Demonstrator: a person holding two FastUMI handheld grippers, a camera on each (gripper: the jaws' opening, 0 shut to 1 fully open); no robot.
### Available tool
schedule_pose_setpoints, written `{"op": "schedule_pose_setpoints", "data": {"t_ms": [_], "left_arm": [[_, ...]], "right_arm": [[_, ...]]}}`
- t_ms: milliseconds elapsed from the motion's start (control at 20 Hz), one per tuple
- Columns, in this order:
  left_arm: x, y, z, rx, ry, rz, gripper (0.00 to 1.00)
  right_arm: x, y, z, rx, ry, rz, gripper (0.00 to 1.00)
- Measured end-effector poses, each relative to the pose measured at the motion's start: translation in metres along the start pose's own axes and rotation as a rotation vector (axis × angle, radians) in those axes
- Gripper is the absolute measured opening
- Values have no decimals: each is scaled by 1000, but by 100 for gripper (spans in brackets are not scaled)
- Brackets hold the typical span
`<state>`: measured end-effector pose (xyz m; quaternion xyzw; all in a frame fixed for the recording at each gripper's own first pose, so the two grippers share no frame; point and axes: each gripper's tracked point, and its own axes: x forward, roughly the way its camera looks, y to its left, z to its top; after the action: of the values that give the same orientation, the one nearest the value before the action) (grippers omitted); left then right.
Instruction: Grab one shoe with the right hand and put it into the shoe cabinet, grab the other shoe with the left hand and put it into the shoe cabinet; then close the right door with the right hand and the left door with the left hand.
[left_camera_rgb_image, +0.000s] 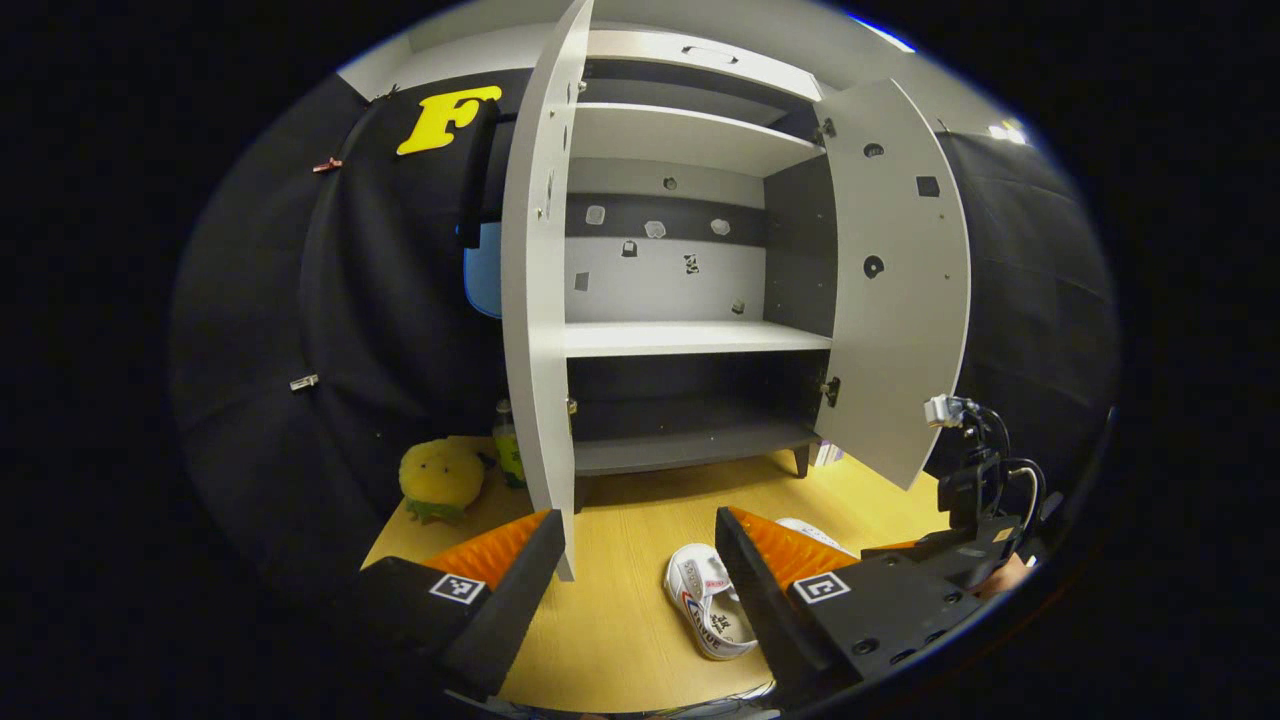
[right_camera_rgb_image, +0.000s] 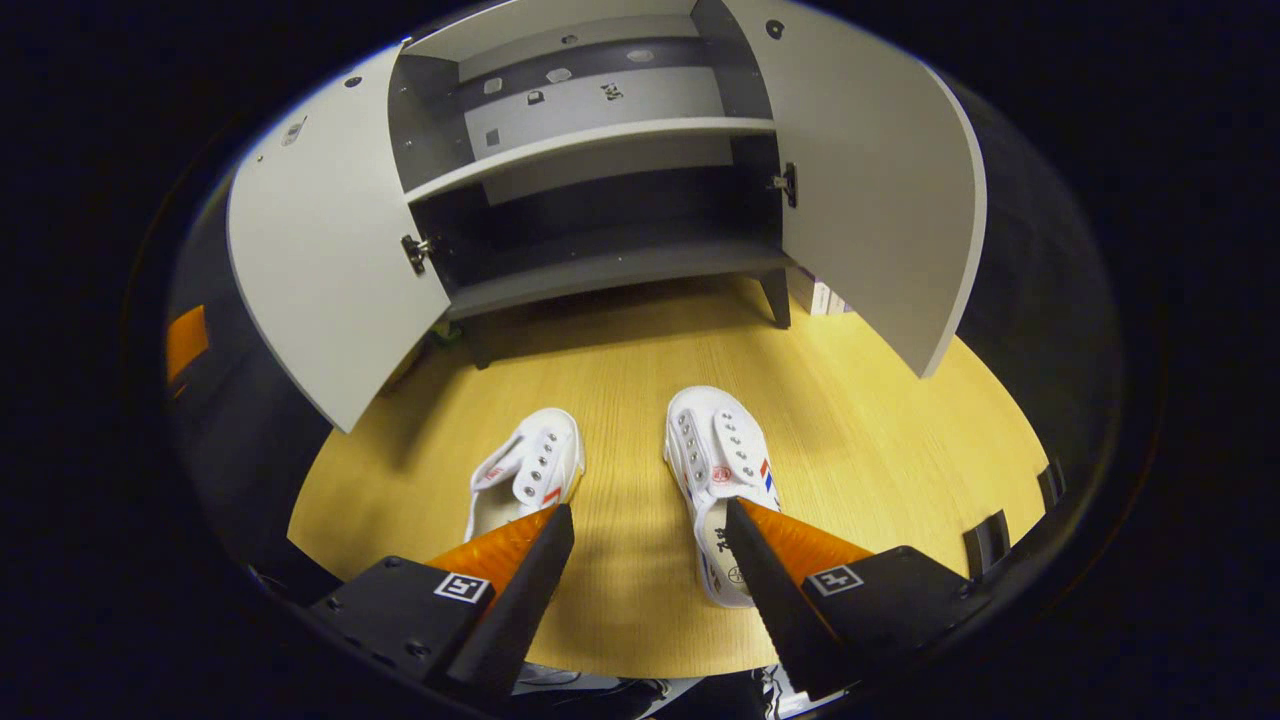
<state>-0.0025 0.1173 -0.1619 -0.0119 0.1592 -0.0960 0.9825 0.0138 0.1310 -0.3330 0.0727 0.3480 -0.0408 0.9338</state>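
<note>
Two white lace-less shoes lie side by side on the wooden floor, toes towards the cabinet: the left shoe and the right shoe. My right gripper hangs open just above and between them, holding nothing. The shoe cabinet stands beyond with its left door and right door swung wide open, shelves bare. My left gripper is open and empty, facing the cabinet. One shoe lies low right of it; the other shoe peeks out behind its finger.
A yellow plush toy and a green bottle sit on the floor behind the left door. The right gripper's housing with cables shows at the far right, below the right door. Black cloth walls surround the wooden floor.
</note>
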Motion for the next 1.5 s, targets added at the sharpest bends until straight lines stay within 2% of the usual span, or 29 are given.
{"op": "schedule_pose_setpoints", "data": {"t_ms": [200, 350, 600, 700, 750, 800, 850, 950, 1050, 1100, 1150, 1400, 1450, 1500], "left_arm": [[4, -8, -18, -21, 27, -41, 96], [14, -6, -23, 1, 27, -33, 96], [20, -5, -23, -7, 27, -6, 96], [18, -4, -26, -17, 36, 14, 96], [15, -4, -29, -23, 41, 22, 96], [14, -4, -30, -30, 47, 30, 96], [12, -4, -33, -36, 52, 37, 96], [8, -6, -36, -43, 59, 46, 96], [7, -11, -37, -40, 58, 39, 96], [6, -11, -37, -31, 58, 44, 96], [5, -12, -37, -22, 57, 48, 96], [-2, -23, -41, -32, 63, 48, 95], [-3, -26, -45, -36, 71, 44, 95], [-5, -28, -48, -39, 78, 44, 95]], "right_arm": [[40, -9, -18, -39, 30, -34, 99], [72, -14, -31, -41, 58, -73, 99], [100, -23, -7, 1, -24, -126, 98], [104, -29, -4, 5, -21, -148, 99], [106, -39, -4, -5, -16, -175, 90], [106, -40, 0, 2, -16, -164, 80], [103, -39, 0, 3, 3, -152, 52], [107, -35, -2, -7, 16, -105, 47], [108, -29, -3, -12, 24, -77, 28], [109, -28, -5, -15, 37, -77, 28], [109, -28, -6, -25, 34, -78, 16], [107, -25, -4, -21, 49, -40, 16], [112, -24, -7, -21, 54, -34, 8], [110, -24, -7, -35, 55, -30, 8]]}}
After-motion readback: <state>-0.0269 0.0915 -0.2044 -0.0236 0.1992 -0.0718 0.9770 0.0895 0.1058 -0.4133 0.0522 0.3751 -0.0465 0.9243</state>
